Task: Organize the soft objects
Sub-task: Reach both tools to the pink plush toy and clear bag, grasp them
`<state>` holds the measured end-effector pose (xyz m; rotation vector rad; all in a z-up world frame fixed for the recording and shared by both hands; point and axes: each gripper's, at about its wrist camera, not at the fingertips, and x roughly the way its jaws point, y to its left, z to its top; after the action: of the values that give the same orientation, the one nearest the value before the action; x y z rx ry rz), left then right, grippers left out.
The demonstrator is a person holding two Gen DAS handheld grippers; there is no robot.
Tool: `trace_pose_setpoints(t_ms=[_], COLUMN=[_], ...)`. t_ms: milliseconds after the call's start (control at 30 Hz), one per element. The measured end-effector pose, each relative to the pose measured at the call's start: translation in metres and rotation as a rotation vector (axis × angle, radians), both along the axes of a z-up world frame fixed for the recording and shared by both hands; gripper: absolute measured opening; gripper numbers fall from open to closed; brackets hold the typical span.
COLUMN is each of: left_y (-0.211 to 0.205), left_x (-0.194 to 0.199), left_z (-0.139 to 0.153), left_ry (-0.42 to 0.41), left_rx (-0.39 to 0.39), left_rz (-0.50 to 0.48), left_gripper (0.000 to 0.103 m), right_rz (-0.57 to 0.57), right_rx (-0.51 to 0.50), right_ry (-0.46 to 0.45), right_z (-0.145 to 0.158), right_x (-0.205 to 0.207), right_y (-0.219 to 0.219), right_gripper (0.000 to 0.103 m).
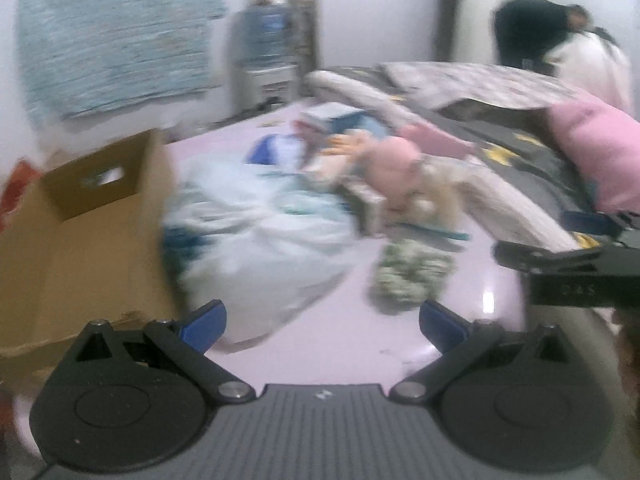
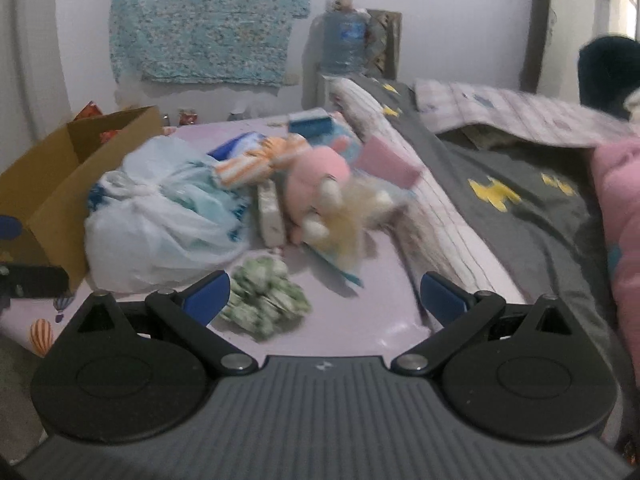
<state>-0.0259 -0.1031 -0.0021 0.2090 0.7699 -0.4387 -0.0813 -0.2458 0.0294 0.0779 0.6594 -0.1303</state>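
Hovering above the near edge of the pale lilac bed sheet, the right gripper has its blue-tipped fingers spread wide with nothing between them, and the left gripper is likewise released and empty over the same sheet. Just ahead of both, near the sheet's front edge, lies a small crumpled green-and-white fabric bundle, which also shows, blurred, in the left wrist view. Behind it and to the left sits a knotted translucent white plastic bag stuffed with pale blue contents, touching the side of an open brown cardboard box at the sheet's left edge. To the right of the bag, toward the middle of the sheet, a pink plush toy with cream paws lies on its side against a cream fluffy plush, with an orange-and-white striped soft piece just behind them and a flat whitish packet standing on edge between bag and toy. Along the sheet's right edge runs a rolled striped quilt, beside a dark grey blanket with yellow shapes. A pink padded cushion rests at the far right. A speckled blue cloth hangs on the back wall, near a large blue water bottle.
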Motion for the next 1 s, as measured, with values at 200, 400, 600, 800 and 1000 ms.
trace_pose_setpoints(t_ms=[200, 400, 600, 800, 1000], left_y=[-0.032, -0.054, -0.073, -0.092, -0.107], left_x=[0.016, 0.027, 0.063, 0.114, 0.175], left_z=[-0.014, -0.002, 0.002, -0.003, -0.004], left_ry=[0.046, -0.087, -0.111, -0.036, 0.105], left_rx=[-0.12, -0.133, -0.152, -0.192, -0.303], left_rz=[-0.133, -0.176, -0.192, -0.201, -0.141], left_gripper=[0.103, 0.103, 0.1, 0.092, 0.084], right_rz=[-0.008, -0.007, -0.028, -0.094, -0.122], right_rx=[0.194, 0.287, 0.363, 0.458, 0.507], right_ry=[-0.019, -0.072, -0.12, -0.098, -0.077], right_z=[-0.011, -0.008, -0.005, -0.02, -0.043], right_x=[0.008, 0.039, 0.079, 0.112, 0.129], right_y=[-0.038, -0.061, -0.085, -0.108, -0.119], right_gripper=[0.102, 0.099, 0.085, 0.066, 0.063])
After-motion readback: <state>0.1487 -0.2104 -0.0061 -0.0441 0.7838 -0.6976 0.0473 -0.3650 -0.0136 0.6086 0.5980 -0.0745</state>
